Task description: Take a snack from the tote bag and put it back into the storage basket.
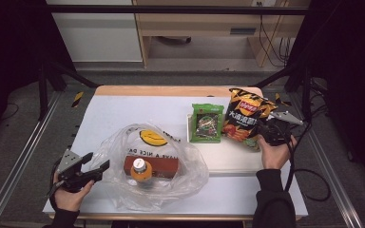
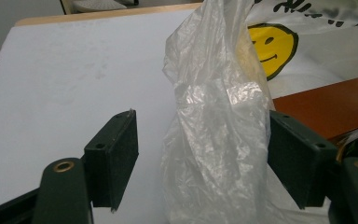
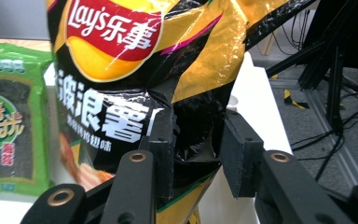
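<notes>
A black and yellow chip bag (image 1: 247,116) stands upright at the table's right, with my right gripper (image 1: 261,134) shut on its lower right edge. In the right gripper view the pads pinch the crumpled foil of the chip bag (image 3: 135,70) at my right gripper (image 3: 198,163). A clear plastic bag (image 1: 142,166) with a yellow smiley lies at front centre, holding a brown box (image 1: 164,165) and an orange-capped bottle (image 1: 140,168). My left gripper (image 1: 99,160) is open at its left edge. A raised fold of the plastic bag (image 2: 214,116) stands between the jaws of my left gripper (image 2: 203,158), and the left pad is clear of it.
A green snack packet (image 1: 206,123) leans beside the chip bag on a white tray (image 1: 228,159); the same green packet (image 3: 9,126) is left of the chips in the right gripper view. White table surface (image 1: 123,109) stretches behind the plastic bag. Metal frame rails (image 1: 26,156) flank the table.
</notes>
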Demonstrator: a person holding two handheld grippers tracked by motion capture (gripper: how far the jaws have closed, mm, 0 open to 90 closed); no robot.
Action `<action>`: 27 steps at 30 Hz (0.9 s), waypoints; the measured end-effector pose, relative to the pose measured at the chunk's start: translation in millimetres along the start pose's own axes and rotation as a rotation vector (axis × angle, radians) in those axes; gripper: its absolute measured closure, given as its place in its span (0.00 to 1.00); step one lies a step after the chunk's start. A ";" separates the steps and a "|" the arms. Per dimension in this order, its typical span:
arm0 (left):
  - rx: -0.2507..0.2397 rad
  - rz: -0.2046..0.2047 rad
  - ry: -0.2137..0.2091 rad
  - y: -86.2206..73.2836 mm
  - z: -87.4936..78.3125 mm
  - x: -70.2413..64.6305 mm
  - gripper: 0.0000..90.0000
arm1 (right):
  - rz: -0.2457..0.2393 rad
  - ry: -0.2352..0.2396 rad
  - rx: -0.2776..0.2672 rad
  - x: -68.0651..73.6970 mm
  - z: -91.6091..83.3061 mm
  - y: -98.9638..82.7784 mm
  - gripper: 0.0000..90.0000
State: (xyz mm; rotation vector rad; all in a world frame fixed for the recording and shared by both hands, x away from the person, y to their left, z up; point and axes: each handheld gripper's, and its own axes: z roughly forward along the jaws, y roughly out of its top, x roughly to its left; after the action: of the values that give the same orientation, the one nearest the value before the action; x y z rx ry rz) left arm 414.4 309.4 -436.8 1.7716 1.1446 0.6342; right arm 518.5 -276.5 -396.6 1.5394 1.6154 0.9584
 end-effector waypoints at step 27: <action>0.011 0.002 -0.006 -2.0 2.1 -0.3 0.30 | -0.066 0.051 -0.046 39.8 14.0 -7.3 0.48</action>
State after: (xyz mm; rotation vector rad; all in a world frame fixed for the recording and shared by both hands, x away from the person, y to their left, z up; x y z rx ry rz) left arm 415.1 308.5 -439.5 1.7831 1.1447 0.6249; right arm 525.2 -236.3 -409.6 1.4325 1.6580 0.9989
